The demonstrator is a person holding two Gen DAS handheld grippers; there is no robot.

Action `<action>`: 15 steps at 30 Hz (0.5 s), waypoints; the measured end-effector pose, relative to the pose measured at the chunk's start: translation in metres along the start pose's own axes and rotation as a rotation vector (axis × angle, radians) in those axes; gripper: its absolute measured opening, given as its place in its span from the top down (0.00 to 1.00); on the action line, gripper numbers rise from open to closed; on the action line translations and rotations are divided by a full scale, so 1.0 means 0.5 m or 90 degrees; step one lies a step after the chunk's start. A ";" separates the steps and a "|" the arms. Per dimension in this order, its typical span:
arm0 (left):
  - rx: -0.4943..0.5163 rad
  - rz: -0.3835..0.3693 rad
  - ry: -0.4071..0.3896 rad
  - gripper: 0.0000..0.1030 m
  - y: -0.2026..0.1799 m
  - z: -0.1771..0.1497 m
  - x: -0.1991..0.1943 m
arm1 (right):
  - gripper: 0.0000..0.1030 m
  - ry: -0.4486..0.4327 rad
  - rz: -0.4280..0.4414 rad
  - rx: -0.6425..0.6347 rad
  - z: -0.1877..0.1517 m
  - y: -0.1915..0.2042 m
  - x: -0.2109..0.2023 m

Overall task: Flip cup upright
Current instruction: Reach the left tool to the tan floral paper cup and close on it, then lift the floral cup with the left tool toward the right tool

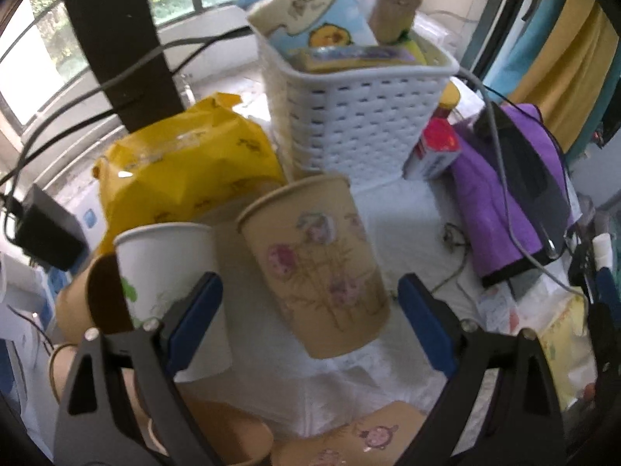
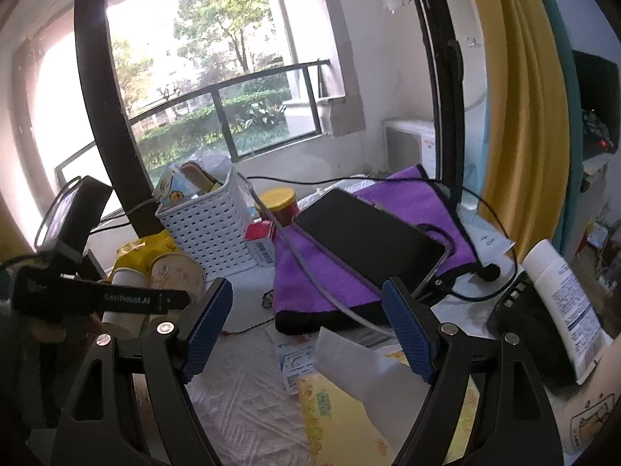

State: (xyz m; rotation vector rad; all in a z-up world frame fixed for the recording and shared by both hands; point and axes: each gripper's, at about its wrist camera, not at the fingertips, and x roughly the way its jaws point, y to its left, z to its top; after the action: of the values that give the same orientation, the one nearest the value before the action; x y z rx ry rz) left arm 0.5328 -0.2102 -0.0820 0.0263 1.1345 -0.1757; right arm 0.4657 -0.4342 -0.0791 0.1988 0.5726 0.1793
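Claws both gape empty, left claw [image 1: 310,310] straddling the tan cup [image 1: 314,264] beside the white cup [image 1: 167,268].

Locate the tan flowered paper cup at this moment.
In the left wrist view, the tan flowered cup sits centre frame between the open left gripper fingers, right of the white cup, before the white basket.

White-covered table [image 1: 407,225], perhaps paper-lined, with basket [image 1: 361,116], purple towel [image 2: 306,268], cups [image 1: 314,268].
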 end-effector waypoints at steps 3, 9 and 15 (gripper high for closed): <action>-0.002 -0.017 0.021 0.21 0.003 0.006 0.017 | 0.20 0.001 0.002 0.001 -0.001 -0.001 -0.001; -0.009 -0.029 0.020 0.34 0.021 -0.001 0.014 | 0.20 0.009 0.000 0.005 0.000 -0.001 -0.005; -0.003 -0.055 -0.003 0.35 0.038 -0.029 -0.054 | 0.20 -0.004 0.005 -0.007 0.017 0.018 -0.035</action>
State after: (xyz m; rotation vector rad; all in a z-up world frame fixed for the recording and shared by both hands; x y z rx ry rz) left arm 0.5116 -0.1863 -0.0648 -0.0271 1.1321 -0.2506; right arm 0.4550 -0.4308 -0.0609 0.1902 0.5646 0.1894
